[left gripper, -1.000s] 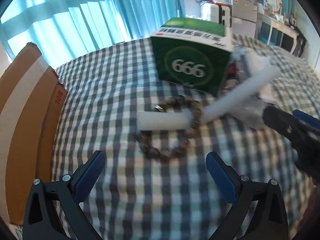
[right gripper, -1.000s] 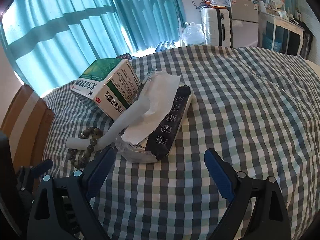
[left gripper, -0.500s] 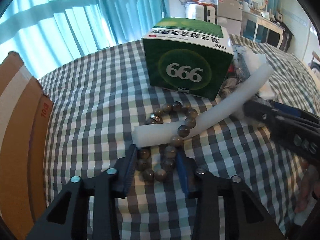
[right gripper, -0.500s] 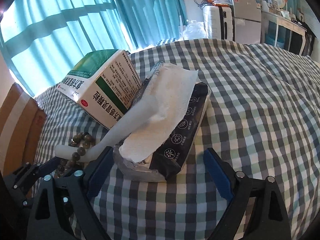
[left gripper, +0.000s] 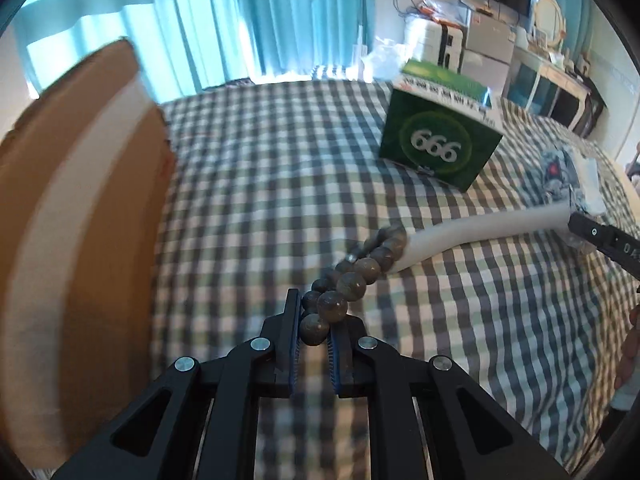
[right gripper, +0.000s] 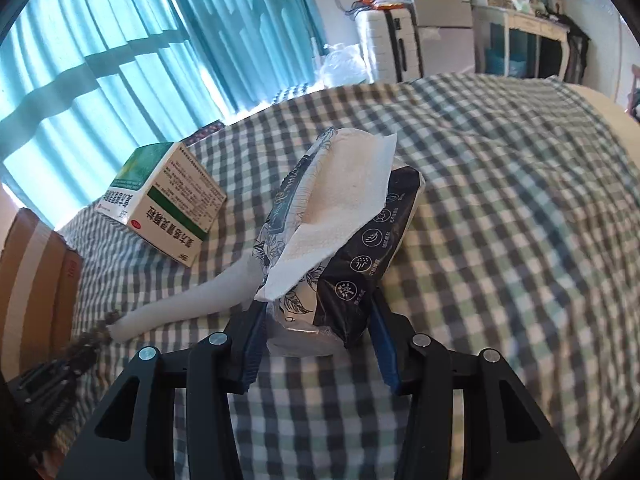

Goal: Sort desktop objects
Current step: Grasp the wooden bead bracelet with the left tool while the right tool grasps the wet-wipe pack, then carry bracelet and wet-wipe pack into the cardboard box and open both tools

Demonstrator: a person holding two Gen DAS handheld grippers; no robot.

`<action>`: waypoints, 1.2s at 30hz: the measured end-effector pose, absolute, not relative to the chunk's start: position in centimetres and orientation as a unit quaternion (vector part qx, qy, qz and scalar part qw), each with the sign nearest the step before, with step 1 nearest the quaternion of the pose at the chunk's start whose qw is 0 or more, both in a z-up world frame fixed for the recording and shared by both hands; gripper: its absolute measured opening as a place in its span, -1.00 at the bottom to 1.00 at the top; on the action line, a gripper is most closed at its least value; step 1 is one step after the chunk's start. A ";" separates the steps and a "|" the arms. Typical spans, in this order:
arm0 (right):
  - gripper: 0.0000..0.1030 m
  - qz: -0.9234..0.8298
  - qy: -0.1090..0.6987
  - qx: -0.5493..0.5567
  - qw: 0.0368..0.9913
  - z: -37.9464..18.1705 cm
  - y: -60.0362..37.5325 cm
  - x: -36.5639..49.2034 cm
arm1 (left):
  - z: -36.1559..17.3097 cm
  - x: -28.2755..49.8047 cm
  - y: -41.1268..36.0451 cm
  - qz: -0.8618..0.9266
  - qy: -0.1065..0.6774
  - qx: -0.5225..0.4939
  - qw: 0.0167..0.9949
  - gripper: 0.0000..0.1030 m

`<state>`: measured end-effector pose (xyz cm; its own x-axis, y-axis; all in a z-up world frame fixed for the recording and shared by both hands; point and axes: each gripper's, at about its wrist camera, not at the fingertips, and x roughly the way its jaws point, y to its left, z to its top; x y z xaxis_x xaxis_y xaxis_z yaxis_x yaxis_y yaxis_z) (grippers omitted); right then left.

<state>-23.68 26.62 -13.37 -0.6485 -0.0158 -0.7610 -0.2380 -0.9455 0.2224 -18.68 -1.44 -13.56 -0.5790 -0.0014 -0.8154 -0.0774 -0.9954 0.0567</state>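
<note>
My left gripper [left gripper: 318,314] is shut on the near end of a brown bead bracelet [left gripper: 352,280], lifted off the checked cloth. The bracelet's far end still loops around the tip of a white foam tube [left gripper: 480,232]. In the right wrist view my right gripper [right gripper: 318,310] has its jaws closing on the near end of a soft tissue pack [right gripper: 360,248]. Both pads touch its sides, and a white tissue [right gripper: 344,216] sticks out on top. The foam tube [right gripper: 180,308] runs left from under the pack. A green medicine box [left gripper: 436,148] stands beyond, apart from both grippers.
A brown cardboard box [left gripper: 80,220] with a pale tape stripe stands at the table's left edge, close to my left gripper. The checked tablecloth [right gripper: 500,220] spreads out to the right of the pack. Curtains and furniture lie beyond the far edge.
The left jaws went from wide open to shut on the bracelet, then drew it up and left towards the cardboard box. The right jaws narrowed from wide open onto the tissue pack.
</note>
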 end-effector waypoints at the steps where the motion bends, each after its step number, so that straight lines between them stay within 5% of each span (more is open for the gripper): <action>1: -0.09 0.896 0.149 -0.412 0.072 -13.2 26.9 -23.4 | -13.0 -18.2 -1.8 0.889 0.041 -0.456 0.021 -0.78; 15: -0.09 0.896 0.192 -0.371 0.150 -9.2 31.8 -16.7 | -5.7 -14.0 -4.3 0.918 0.007 -0.397 0.028 -0.78; 36: -0.09 0.931 0.101 -0.343 -0.070 -1.5 15.6 -14.9 | 4.4 -11.2 -10.7 0.942 -0.032 -0.335 0.020 -0.78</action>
